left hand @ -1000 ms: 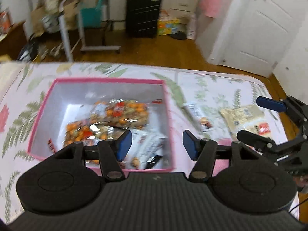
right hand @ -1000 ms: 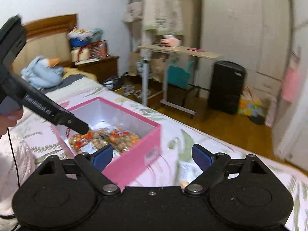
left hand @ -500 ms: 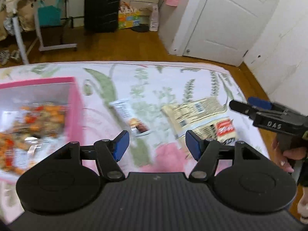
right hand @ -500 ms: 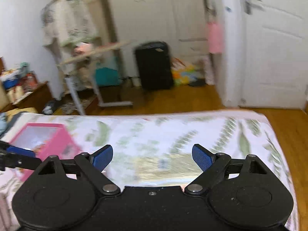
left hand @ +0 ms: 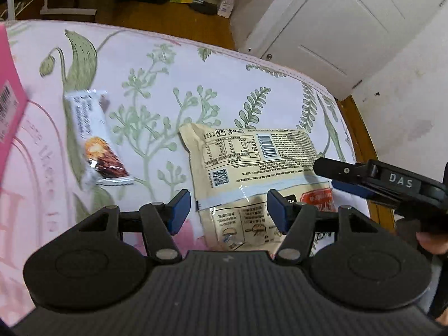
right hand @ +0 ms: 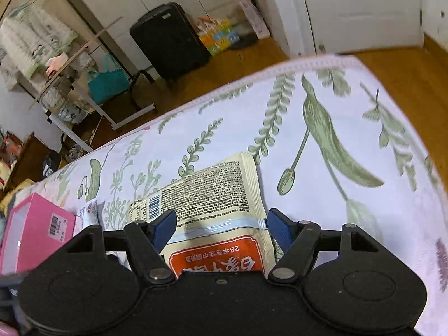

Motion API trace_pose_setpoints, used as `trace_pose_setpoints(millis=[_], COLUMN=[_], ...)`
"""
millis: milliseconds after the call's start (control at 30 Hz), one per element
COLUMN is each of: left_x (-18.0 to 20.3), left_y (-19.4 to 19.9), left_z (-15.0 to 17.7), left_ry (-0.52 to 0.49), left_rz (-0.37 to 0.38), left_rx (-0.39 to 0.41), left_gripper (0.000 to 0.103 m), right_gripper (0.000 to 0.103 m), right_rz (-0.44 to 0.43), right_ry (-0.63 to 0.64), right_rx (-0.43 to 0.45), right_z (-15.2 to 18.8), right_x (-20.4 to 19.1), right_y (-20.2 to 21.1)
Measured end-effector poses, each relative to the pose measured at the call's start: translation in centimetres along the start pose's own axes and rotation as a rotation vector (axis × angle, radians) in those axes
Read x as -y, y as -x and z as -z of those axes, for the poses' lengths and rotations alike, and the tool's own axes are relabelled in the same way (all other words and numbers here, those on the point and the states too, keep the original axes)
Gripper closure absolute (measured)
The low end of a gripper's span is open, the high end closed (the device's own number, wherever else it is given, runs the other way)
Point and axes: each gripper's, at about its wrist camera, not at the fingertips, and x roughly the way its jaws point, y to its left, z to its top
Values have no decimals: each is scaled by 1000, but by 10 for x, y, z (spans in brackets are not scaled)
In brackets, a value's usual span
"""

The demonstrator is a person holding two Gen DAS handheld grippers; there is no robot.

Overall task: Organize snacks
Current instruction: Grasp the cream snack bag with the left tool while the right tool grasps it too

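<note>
Cream-coloured and flat, the large snack packet [left hand: 253,165] lies on the floral bedspread [left hand: 156,64] and now fills both my views, where a second ago I faced the pink box [right hand: 33,229]; I judge it is next to go in. My right gripper [right hand: 221,228] tilts down, jaws closing around the packet, not yet pinching. My left gripper [left hand: 228,212] hovers unclenched over it, jaws also narrowing, near the small bar [left hand: 95,137].

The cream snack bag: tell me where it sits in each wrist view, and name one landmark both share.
Left wrist: cream snack bag lies centre-right on the floral bedspread, printed back up.
Right wrist: it lies bottom centre, between the blue pads.
Shared landmark: the pink box, at the left edge in both.
</note>
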Motion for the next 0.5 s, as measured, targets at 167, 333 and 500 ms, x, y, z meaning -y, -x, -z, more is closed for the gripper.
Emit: trace_pose_setpoints(millis=[167,333,500], left_x=[1,9,13], left_y=[-22,-30,-22], left_z=[5,7,12], left_ry=[4,-12,-39], left_rz=[23,114,122], left_rx=[-23,-82,-79], left_gripper=[43,39,40], right_gripper=[26,38,47], right_rz=[-5,9,52], right_ry=[0,-7,47], right_rx=[-45,-101,-145], right_z=[2,3,6], right_x=[-2,-14,-28], right_y=[-11,-16,-11])
